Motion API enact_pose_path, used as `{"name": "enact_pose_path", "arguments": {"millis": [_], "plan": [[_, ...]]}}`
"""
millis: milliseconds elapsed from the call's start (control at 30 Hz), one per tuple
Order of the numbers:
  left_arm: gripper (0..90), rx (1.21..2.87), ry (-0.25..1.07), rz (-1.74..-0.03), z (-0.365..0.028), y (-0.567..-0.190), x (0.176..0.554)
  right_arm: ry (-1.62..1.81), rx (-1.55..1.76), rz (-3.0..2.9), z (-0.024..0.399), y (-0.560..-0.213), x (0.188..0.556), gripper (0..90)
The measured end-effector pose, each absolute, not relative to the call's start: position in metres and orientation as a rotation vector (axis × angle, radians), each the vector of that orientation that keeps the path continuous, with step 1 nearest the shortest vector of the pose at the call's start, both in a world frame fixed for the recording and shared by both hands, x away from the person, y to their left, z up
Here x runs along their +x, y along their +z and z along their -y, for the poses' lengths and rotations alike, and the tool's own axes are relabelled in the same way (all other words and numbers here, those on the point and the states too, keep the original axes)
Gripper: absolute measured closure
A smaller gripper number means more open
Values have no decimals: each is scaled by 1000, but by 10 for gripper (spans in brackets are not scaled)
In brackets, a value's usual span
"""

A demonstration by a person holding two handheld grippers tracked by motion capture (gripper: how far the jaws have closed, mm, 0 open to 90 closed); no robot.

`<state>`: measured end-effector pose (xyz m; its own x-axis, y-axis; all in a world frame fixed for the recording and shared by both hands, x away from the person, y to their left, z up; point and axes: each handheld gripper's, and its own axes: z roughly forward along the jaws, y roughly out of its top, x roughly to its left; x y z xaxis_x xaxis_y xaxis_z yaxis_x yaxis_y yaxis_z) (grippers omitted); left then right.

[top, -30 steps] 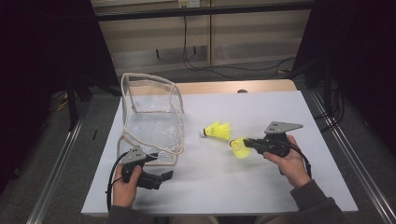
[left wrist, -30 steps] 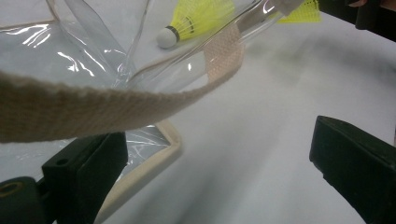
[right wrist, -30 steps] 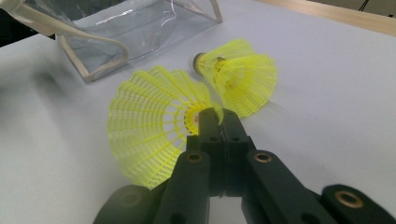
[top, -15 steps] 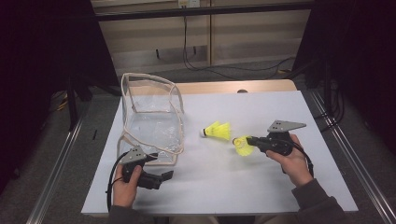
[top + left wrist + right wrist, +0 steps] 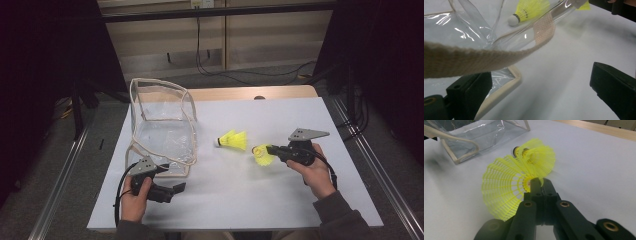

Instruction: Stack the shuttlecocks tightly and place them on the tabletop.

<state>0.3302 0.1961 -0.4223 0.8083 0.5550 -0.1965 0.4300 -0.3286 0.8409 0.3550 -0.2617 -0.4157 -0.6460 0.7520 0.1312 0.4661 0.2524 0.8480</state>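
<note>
- The step in hand looked like packing shuttlecocks into a clear pouch: the right gripper [image 5: 269, 150] had one yellow shuttlecock [image 5: 506, 195] clamped, its black jaws pressed fully together on the edge of the mesh skirt.
- From those jaws, the held shuttlecock fanned out to the left and ahead, its skirt facing the camera.
- A second shuttlecock [image 5: 233, 140] lay loose on the white table [image 5: 280, 200], just beyond the tips of the right jaws, cork end pointing toward the pouch.
- The clear pouch [image 5: 162, 127], edged in beige webbing, stood farther ahead of the right jaws, well apart from them.
- The left gripper [image 5: 172, 189] had its jaws spread wide, gripping nothing. A beige strap [image 5: 474, 61] of the pouch crossed just above and in front of the left-hand jaw; I could not tell whether it touched.
- The right hand [image 5: 315, 172] held its gripper roughly level, pointing across the table toward the pouch. The left hand [image 5: 134, 195] rested low at the near edge, gripper aimed along the pouch's front.
- The next move likely called for carrying the held shuttlecock over to the pouch's opening, with the left jaws taking the strap to steady it.
</note>
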Motion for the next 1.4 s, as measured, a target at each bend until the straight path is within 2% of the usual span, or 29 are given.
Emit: {"name": "enact_pose_path", "arguments": {"millis": [967, 1067, 1400], "plan": [[42, 1972, 152, -736, -196, -423, 330, 1247, 1185, -2260, 265, -436, 362, 880], [42, 1975, 151, -736, -196, -423, 330, 1237, 1198, -2252, 266, -436, 363, 859], [42, 1977, 151, -736, -196, -423, 330, 1176, 1232, -2201, 271, -436, 363, 711]]}}
